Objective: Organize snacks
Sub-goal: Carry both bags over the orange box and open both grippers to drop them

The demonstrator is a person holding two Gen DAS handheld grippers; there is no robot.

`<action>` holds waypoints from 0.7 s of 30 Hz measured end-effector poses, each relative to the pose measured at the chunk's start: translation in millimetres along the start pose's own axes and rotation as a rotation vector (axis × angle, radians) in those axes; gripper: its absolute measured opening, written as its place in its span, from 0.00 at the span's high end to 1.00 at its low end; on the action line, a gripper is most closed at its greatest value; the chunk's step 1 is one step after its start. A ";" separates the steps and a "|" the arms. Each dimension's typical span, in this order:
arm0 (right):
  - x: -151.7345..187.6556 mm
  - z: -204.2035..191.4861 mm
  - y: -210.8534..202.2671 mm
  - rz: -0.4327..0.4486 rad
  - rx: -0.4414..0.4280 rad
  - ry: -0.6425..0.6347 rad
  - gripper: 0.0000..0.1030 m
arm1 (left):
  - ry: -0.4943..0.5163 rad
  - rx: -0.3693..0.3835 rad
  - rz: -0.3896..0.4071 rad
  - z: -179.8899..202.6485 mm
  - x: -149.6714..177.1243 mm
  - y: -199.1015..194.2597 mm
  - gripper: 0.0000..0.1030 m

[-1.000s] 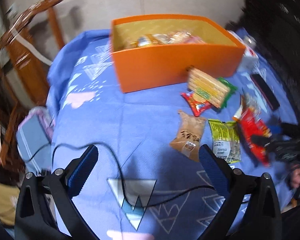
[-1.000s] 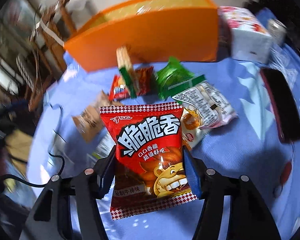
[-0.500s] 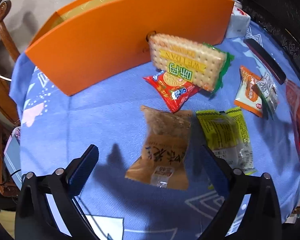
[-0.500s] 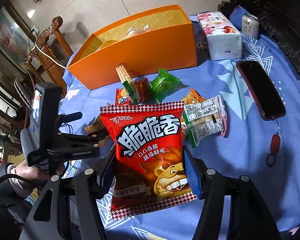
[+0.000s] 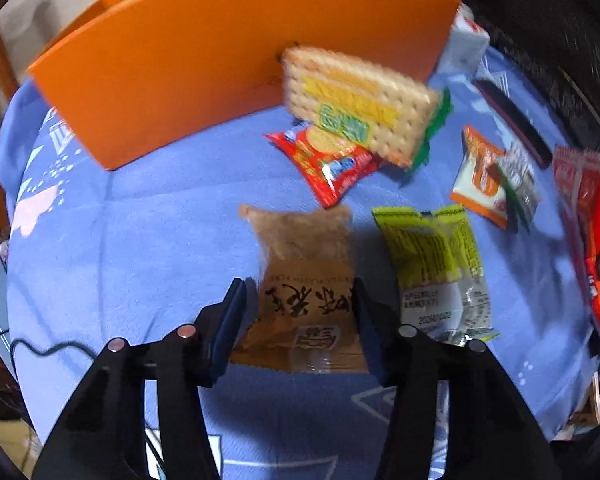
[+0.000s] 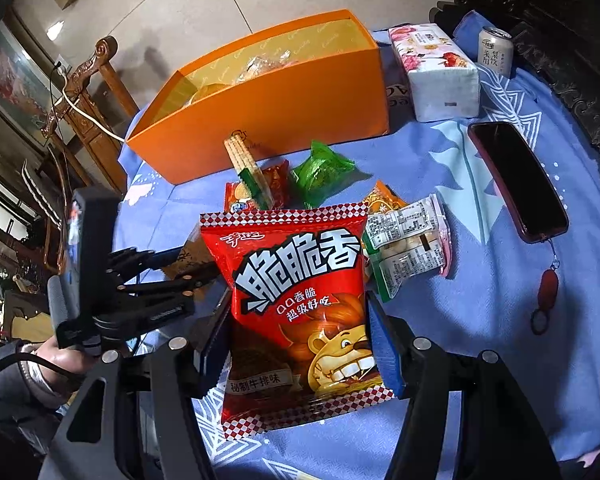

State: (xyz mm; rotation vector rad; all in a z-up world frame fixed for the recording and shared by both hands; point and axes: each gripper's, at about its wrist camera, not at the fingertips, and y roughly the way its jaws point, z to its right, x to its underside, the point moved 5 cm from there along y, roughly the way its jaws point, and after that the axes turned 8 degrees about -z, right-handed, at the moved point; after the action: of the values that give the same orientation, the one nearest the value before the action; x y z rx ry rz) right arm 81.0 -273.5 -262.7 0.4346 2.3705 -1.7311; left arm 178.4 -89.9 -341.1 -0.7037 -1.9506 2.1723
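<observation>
The left gripper (image 5: pixel 298 300) had just been closing, its jaws pinching a brown snack packet (image 5: pixel 304 280) at lower centre. The right gripper (image 6: pixel 298 332) clamped a red chip bag (image 6: pixel 300 304). Only the right view showed inside the orange box (image 6: pixel 284 92), upper centre, plus a phone (image 6: pixel 516 180).

A lived-in home, by the look of it: a carved wooden chair (image 6: pixel 88 92) stands on a tiled floor (image 6: pixel 204 8), a blue patterned tablecloth (image 6: pixel 500 300) covers the table, and a tissue pack (image 6: pixel 436 70), drink can (image 6: pixel 496 50) and phone (image 6: pixel 516 180) lie about.
</observation>
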 end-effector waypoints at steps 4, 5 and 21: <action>-1.8 -2.0 -4.0 0.015 -0.009 0.002 0.39 | -0.044 0.020 0.043 -9.4 1.3 -24.4 0.50; -2.1 -2.9 -4.7 0.017 -0.012 0.001 0.39 | -0.058 0.033 0.056 -12.5 2.0 -32.3 0.51; -2.2 -9.1 -4.4 0.014 -0.027 -0.011 0.39 | -0.049 0.034 -0.096 -17.8 42.7 0.9 0.40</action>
State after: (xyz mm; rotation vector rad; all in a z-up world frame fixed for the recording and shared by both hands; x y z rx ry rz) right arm 81.9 -266.4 -255.2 0.4357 2.3743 -1.6885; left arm 148.6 -56.8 -353.4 -0.5446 -1.9232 2.1795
